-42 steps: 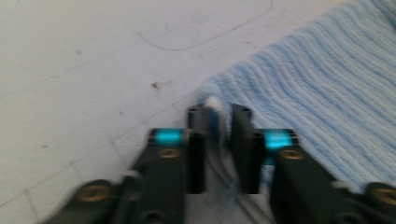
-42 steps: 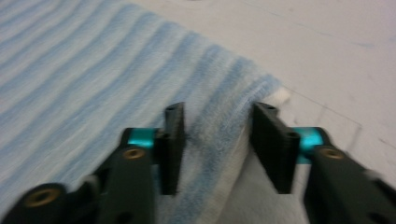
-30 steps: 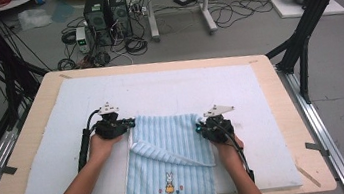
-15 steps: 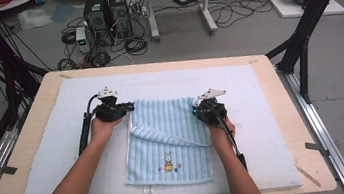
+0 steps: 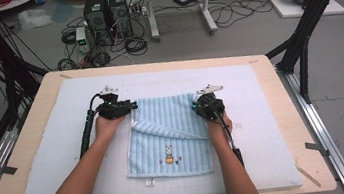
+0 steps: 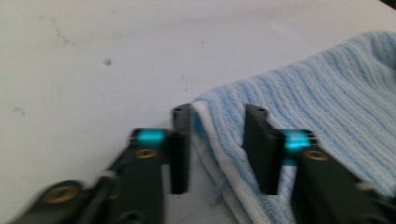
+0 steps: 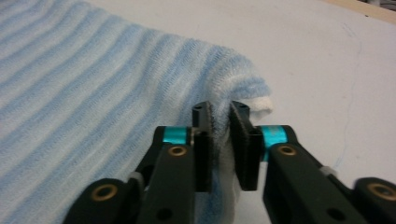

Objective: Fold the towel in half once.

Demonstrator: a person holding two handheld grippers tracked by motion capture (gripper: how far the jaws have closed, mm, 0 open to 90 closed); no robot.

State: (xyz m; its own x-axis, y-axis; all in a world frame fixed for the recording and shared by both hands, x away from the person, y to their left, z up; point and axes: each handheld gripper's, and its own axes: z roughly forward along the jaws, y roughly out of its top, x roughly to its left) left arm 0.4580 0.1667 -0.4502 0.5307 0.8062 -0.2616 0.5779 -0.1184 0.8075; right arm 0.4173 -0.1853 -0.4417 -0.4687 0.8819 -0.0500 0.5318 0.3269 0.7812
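Observation:
A light blue striped towel (image 5: 164, 133) with a small rabbit figure lies folded on the white mat (image 5: 263, 115). My left gripper (image 5: 133, 105) sits at the towel's far left corner. In the left gripper view its jaws (image 6: 217, 116) have just been opening and stand apart, with the white-hemmed towel edge (image 6: 317, 102) loose between them. My right gripper (image 5: 195, 106) is at the far right corner. Its jaws (image 7: 220, 112) have just been opening a little, but the narrow gap is still packed with the towel fold (image 7: 93, 93) and both pads touch it.
The mat covers most of a wooden table (image 5: 309, 159). Black frame posts (image 5: 304, 44) stand at the table's right and left sides. Computers and cables (image 5: 108, 14) lie on the floor beyond the far edge.
Both hands carried the towel's edge away from the person, laying it over the rest. The left jaws have let go of the corner.

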